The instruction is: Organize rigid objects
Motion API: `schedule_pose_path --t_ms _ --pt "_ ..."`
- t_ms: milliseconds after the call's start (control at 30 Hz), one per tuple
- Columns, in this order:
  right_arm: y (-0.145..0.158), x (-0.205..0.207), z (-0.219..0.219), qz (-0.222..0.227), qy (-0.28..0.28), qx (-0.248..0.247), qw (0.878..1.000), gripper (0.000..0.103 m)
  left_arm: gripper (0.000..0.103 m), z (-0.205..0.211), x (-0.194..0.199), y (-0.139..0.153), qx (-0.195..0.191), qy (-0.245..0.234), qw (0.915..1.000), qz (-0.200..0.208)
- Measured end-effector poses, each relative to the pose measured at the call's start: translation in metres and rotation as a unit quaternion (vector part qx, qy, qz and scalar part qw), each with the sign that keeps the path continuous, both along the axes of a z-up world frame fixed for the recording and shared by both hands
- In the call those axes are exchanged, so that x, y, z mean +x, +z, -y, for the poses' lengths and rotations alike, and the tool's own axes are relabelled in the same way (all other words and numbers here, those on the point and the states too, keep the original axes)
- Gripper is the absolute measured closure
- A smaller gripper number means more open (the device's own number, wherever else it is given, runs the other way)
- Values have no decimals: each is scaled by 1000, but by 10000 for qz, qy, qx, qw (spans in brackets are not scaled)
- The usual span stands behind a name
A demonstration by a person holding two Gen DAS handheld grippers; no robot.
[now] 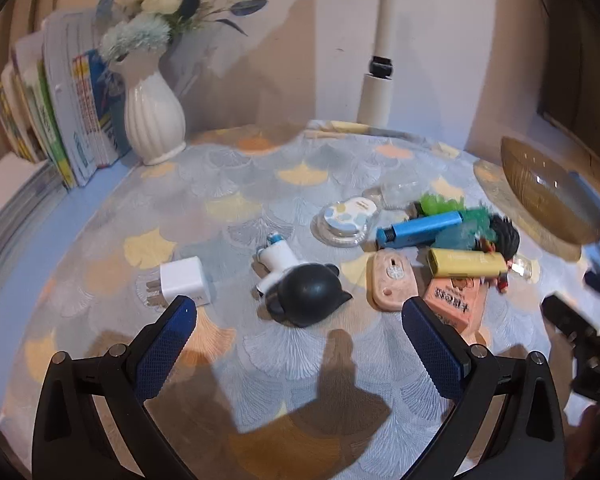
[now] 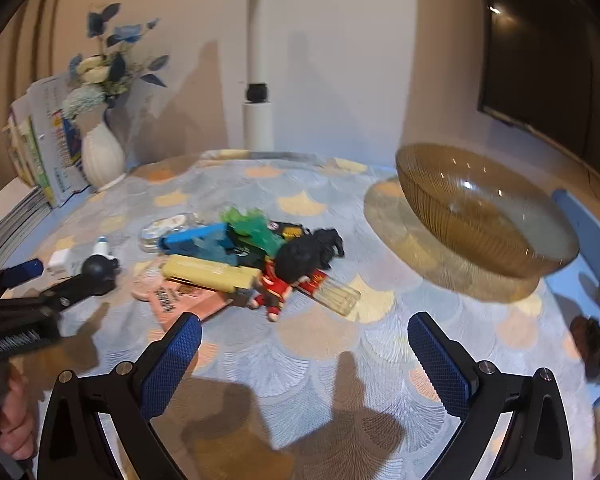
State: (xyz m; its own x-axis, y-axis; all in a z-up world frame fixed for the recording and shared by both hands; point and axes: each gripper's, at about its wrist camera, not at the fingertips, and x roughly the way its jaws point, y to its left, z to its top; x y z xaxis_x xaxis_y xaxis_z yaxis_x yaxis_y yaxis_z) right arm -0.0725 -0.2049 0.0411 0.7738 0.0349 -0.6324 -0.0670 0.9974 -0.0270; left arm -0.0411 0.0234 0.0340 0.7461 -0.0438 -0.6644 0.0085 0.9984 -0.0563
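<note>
A pile of small rigid objects lies mid-table: a black dome toy [image 1: 309, 298], a white charger cube [image 1: 182, 281], a blue highlighter [image 1: 420, 229], a yellow highlighter [image 1: 466, 262], a pink eraser [image 1: 456, 304] and a red-clothed figurine [image 2: 278, 280]. My left gripper [image 1: 300, 318] hovers open just in front of the black dome, nothing between its fingers. My right gripper [image 2: 304, 340] stands open in front of the figurine, empty. An amber glass bowl [image 2: 480, 216] sits empty at the right.
A white vase [image 1: 154, 120] with flowers and upright books [image 1: 60, 120] stand at the back left. A white lamp post [image 1: 376, 96] rises at the back. The left gripper [image 2: 20, 300] and a hand show at the right wrist view's left edge.
</note>
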Motion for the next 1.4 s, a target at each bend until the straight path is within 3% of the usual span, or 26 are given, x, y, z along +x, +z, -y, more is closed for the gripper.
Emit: schedule_pose_path --t_ms 167,300,400,767,1400 --pt "-7 5 11 -204 -12 323 9993 0 1 0 0 -9 -15 12 9999 -114" --pt "-10 9 22 -397 -72 681 9969 0 1 8 -7 -6 221 -11 9997 68" --pt "-12 14 26 -589 -139 810 9949 0 1 16 -3 -6 496 -15 9988 -33" --pt "-12 14 19 -614 -178 574 9963 0 1 12 1 -7 339 45 9993 -164" --pt "-14 16 13 -639 -116 368 9972 0 1 13 -2 -4 280 -4 9996 -51"
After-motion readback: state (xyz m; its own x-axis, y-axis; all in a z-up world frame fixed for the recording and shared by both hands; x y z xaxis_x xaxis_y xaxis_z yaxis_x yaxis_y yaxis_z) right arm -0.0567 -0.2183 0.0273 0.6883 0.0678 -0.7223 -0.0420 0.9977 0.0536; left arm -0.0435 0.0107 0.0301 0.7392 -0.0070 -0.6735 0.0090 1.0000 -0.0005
